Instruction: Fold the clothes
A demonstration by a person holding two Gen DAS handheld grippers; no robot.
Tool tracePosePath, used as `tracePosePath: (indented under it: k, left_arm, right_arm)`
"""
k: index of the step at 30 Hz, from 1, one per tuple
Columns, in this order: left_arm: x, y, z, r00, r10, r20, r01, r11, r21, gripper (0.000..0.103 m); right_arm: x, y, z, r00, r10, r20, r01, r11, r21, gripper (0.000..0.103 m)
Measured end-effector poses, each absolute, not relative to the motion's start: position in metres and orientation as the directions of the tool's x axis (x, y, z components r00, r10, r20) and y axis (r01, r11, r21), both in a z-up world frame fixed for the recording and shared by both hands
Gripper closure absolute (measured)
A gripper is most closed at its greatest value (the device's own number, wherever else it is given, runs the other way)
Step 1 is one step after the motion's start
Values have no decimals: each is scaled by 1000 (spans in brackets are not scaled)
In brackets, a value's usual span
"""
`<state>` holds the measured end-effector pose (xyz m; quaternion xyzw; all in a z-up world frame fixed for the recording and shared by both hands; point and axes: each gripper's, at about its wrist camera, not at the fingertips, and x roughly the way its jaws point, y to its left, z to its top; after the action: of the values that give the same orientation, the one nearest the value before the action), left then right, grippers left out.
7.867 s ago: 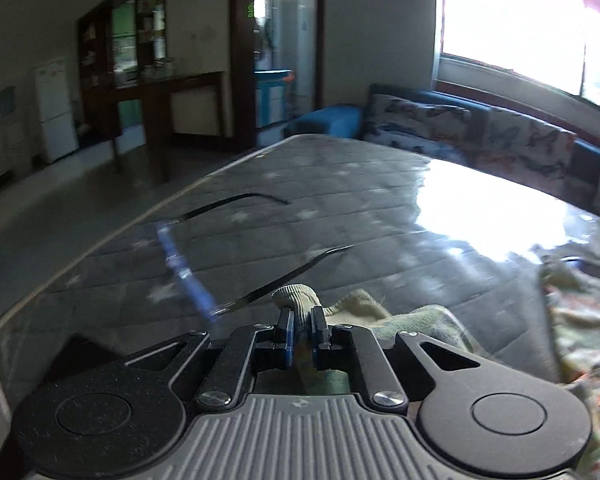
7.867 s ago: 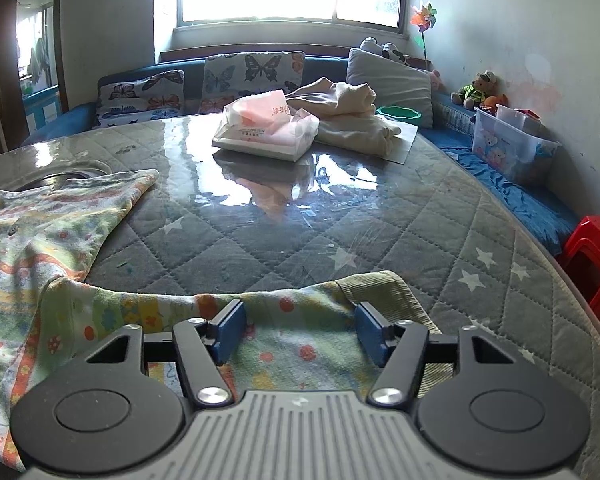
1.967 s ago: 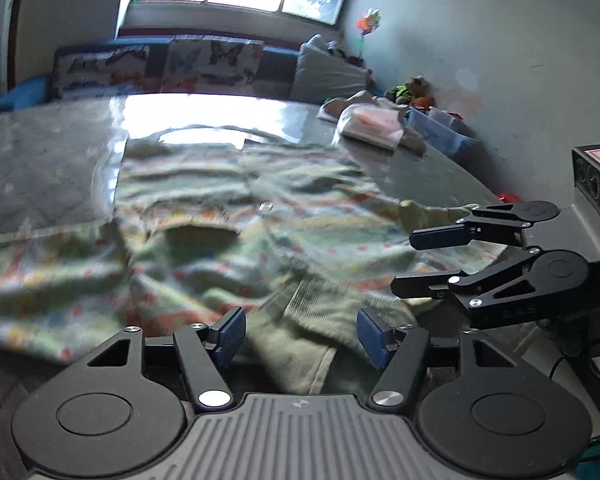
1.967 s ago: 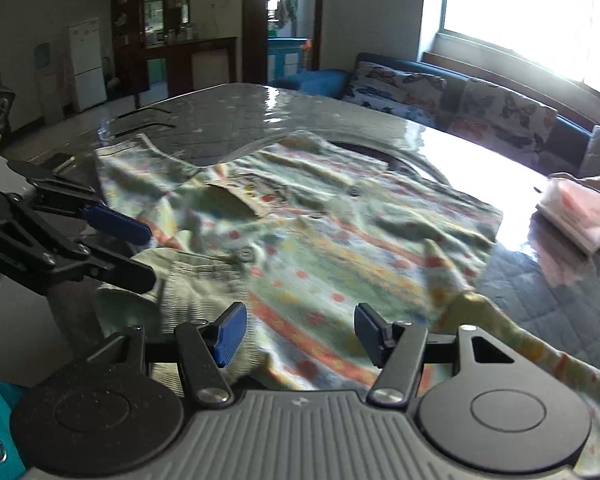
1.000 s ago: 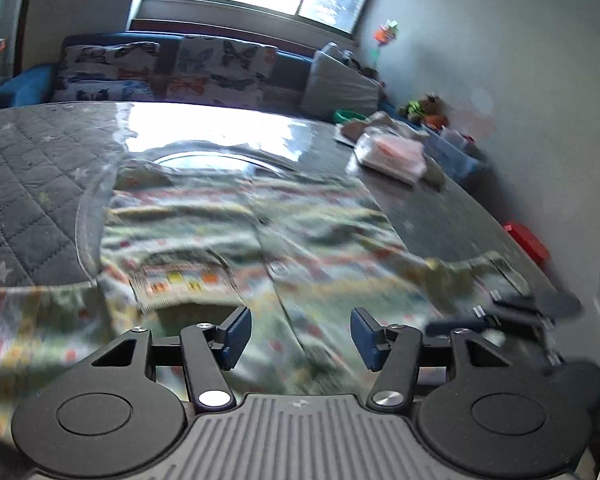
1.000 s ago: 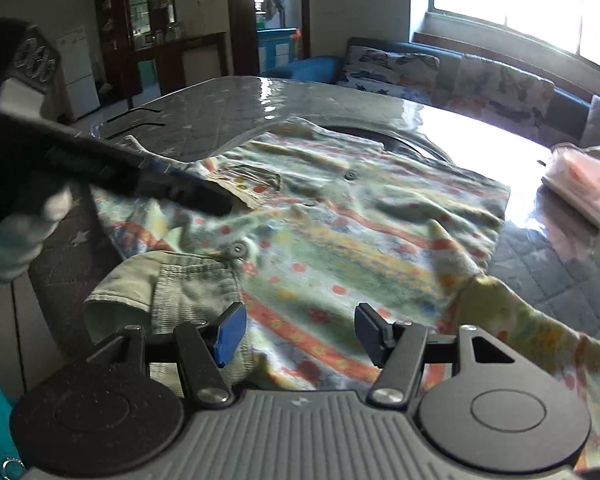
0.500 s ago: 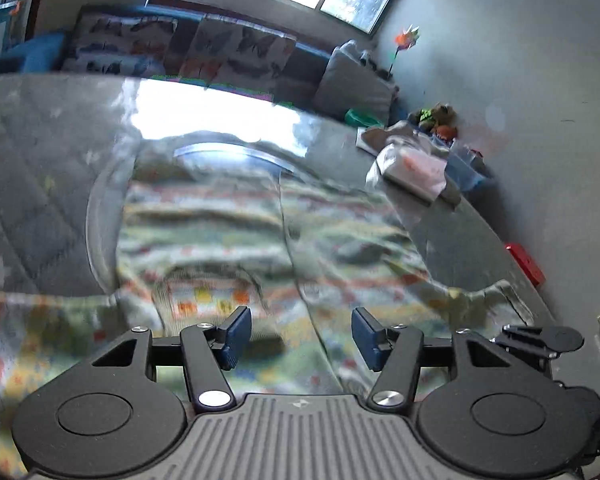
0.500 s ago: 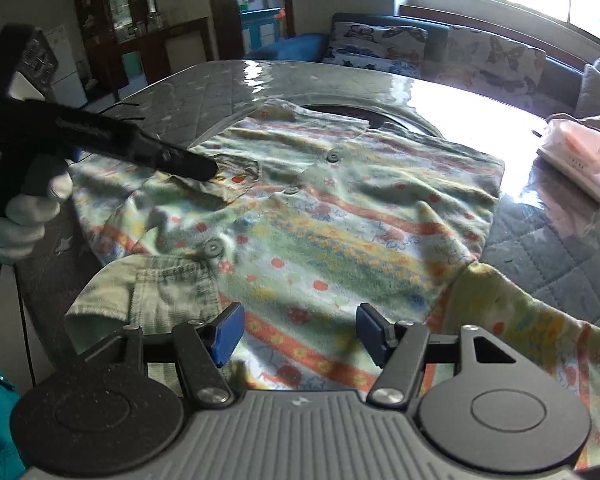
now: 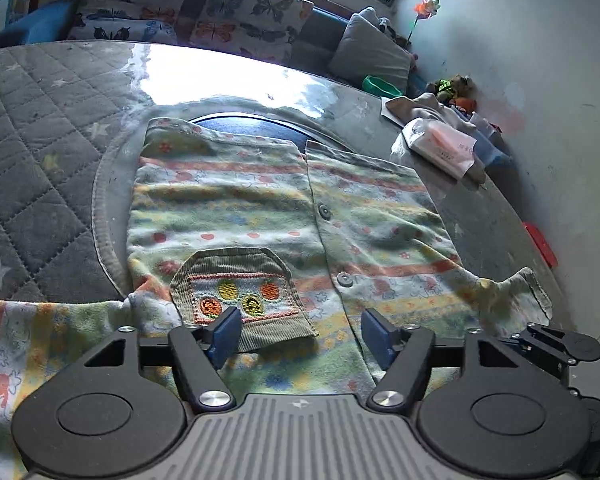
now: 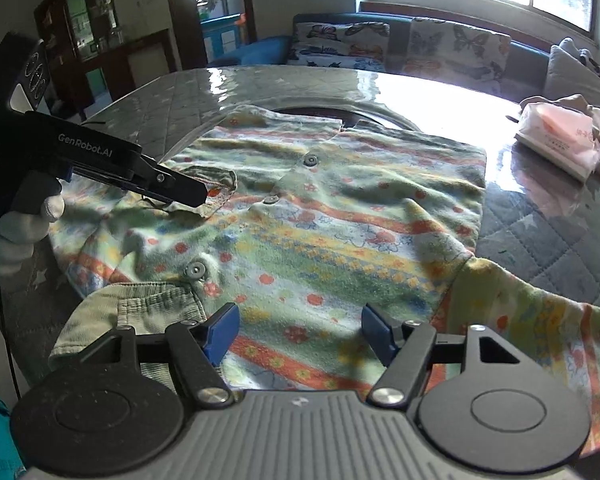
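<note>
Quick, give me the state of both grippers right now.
Left gripper: open, holding nothing, fingers spread over the shirt near its pocket.
Right gripper: open, holding nothing, over the shirt below its collar.

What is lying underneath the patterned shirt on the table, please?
Under the patterned shirt shows the quilted table cover and a dark round inset near its hem; how far the inset runs beneath is hidden.

Shirt [image 9: 260, 200] pastel green, orange-yellow stripes (red dots); pocket [image 9: 236, 288] olive corduroy; table cover [image 9: 32, 168] grey quilted.
</note>
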<state>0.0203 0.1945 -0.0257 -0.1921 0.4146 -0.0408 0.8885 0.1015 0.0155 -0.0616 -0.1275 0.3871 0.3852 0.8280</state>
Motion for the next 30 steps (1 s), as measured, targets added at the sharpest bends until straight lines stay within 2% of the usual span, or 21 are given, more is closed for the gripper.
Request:
tracePosePath:
  k: [4,11,14,16,21,30]
  left_arm:
    - [17,185,-19,659,-211,-722,-82,934,-347,22]
    - [9,164,-6,685,-137,-715,-110,951,-288,12]
    - [7,151,-4,687,-107,-719,-117,960,-254,11]
    - [8,142,-2,683,-95,-724,-118,964,-238,11]
    - [9,121,1,691,-70,-720,-115,972,-205,8]
    - [12,83,9,704,-60,-708,-56,989,-140,1]
  right_arm:
    - [97,6,-56,439,534,-722,-710,699,85,32]
    - [95,-22,-49,499,529,-687,-658,747,97,26]
    - [95,-33,-47,524,527,-669,-637,764,102,16]
    - [94,-41,-46,538,529,-656,-629,770,105,15]
    - [93,-60,-43,578,532,-619,-607,787,110,1]
    - [94,-91,-45,655,522,-546,-530,833,160,0]
